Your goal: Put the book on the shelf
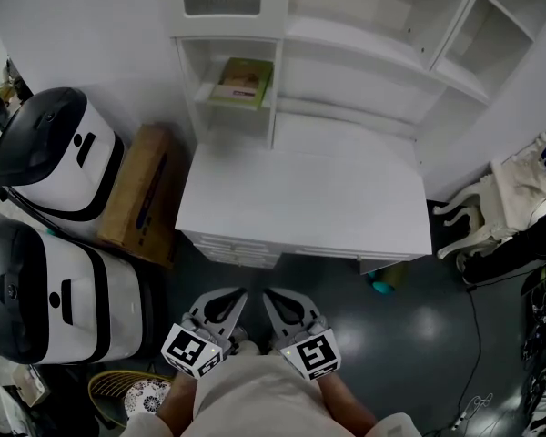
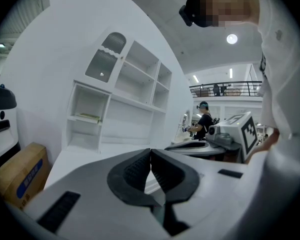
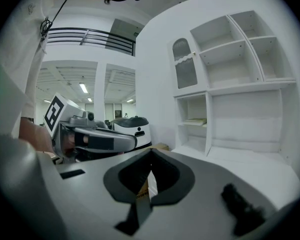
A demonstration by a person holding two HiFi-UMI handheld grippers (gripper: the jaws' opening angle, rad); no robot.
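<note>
**A:** Where does the book (image 1: 243, 82) sit relative to the grippers?

**B:** Ahead and off to the left. It lies flat, cover up, on the board inside the left cubby (image 1: 193, 89) of the white shelf unit (image 1: 364, 39). The whole white table (image 1: 300, 198) stands between it and the grippers, so they're well apart. I can't tell from here which way its long side runs.

**A:** Which one is nearer?

**B:** The left gripper (image 1: 226, 300), by a little, since the cubby is on that side. The right gripper (image 1: 287, 303) hangs just beside it. Both are close to the person's body, short of the table's front edge.

**A:** And the jaws?

**B:** On the left gripper the tips meet with nothing between them, only a bare gap behind. The right gripper is the same, jaws together and empty. Neither touches the table or the book.

**A:** So what's left to do?

**B:** I'd judge nothing. The book looks placed, and no reach toward the cubby seems called for.
</note>
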